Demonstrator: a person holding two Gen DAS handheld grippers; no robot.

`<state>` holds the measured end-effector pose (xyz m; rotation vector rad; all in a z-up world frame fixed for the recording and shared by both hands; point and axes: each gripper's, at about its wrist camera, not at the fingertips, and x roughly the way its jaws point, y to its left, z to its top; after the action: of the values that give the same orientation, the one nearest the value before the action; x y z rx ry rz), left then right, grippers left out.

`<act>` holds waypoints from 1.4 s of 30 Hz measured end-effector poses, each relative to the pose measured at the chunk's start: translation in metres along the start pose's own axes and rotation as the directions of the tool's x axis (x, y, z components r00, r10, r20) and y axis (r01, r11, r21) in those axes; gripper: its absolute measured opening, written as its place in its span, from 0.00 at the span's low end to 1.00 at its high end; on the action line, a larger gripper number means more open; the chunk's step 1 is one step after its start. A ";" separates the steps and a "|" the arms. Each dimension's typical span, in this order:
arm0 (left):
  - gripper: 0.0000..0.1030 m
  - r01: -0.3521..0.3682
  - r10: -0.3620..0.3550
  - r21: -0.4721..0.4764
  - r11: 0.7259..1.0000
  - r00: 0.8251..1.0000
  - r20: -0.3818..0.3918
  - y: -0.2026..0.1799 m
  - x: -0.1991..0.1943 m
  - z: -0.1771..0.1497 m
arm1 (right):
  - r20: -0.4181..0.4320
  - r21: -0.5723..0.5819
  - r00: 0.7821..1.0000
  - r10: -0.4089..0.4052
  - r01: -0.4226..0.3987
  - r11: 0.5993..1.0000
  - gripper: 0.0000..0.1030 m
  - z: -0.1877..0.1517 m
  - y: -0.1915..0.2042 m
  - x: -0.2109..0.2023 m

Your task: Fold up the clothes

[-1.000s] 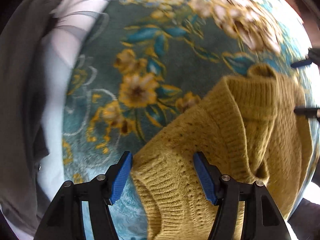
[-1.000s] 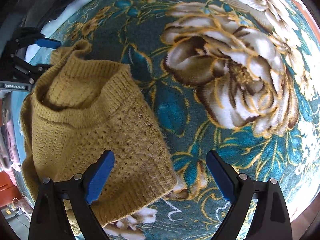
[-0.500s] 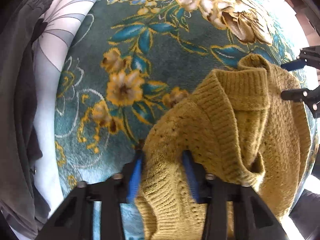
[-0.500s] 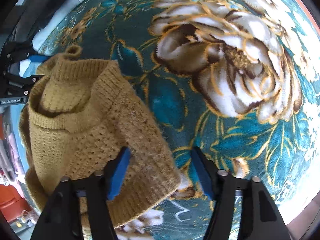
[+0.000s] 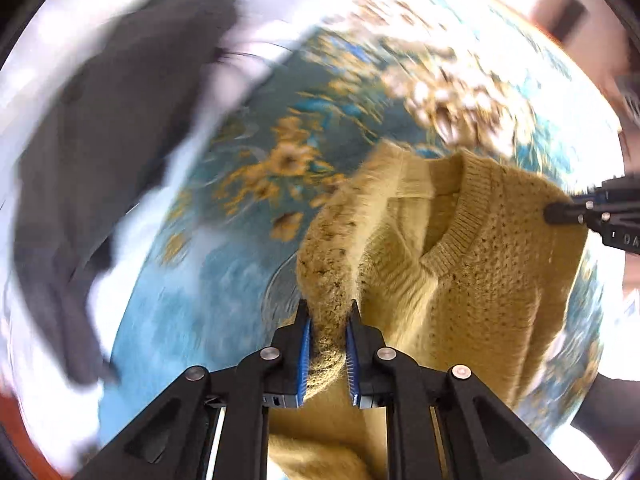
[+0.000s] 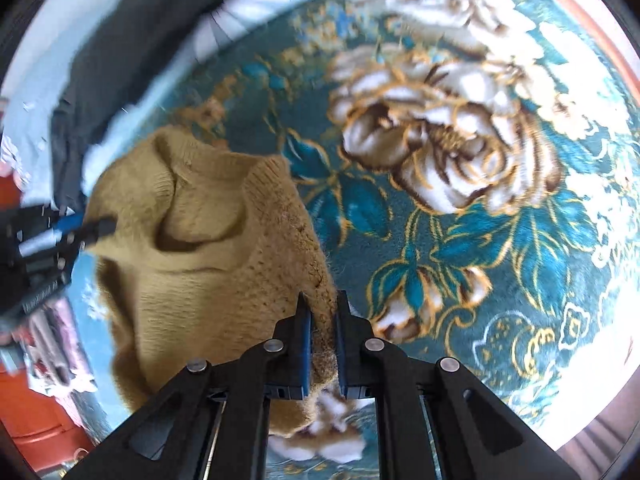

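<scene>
I'm pinching the mustard sweater with both: left gripper and right gripper each clamping a knit edge above the floral blanket.

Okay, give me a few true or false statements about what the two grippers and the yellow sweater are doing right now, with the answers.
1. The left gripper is shut on the mustard sweater. True.
2. The right gripper is open and clear of the sweater. False: it is shut on the sweater's edge.
3. The sweater lies over a teal floral blanket. True.
4. The sweater's neckline is a zipped collar. False: it is a ribbed V-neck.
5. A dark grey garment lies beside the blanket. True.
</scene>
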<state>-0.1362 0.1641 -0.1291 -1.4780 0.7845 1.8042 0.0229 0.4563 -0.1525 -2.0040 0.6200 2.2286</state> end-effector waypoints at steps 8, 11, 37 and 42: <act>0.15 -0.097 0.128 -0.324 0.941 0.989 0.077 -0.050 -0.082 -0.063 | 0.118 -0.038 0.988 0.101 -0.097 0.995 0.10 -0.041 0.047 -0.056; 0.15 -0.128 0.181 -0.404 0.906 0.979 0.096 -0.065 -0.114 -0.083 | 0.146 -0.084 0.980 0.134 -0.123 0.989 0.10 -0.045 0.052 -0.079; 0.15 -0.100 0.431 -0.513 0.853 0.690 0.582 -0.108 -0.373 -0.216 | 0.677 -0.335 0.718 0.161 0.105 0.936 0.10 -0.116 0.130 -0.369; 0.15 -0.081 0.389 -0.468 0.880 0.689 0.611 -0.135 -0.384 -0.258 | 0.706 -0.333 0.691 0.155 0.131 0.934 0.10 -0.164 0.120 -0.384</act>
<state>0.1745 -0.0065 0.1979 -0.7808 0.2130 2.6106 0.1914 0.3687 0.2384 -0.9786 0.1222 2.9990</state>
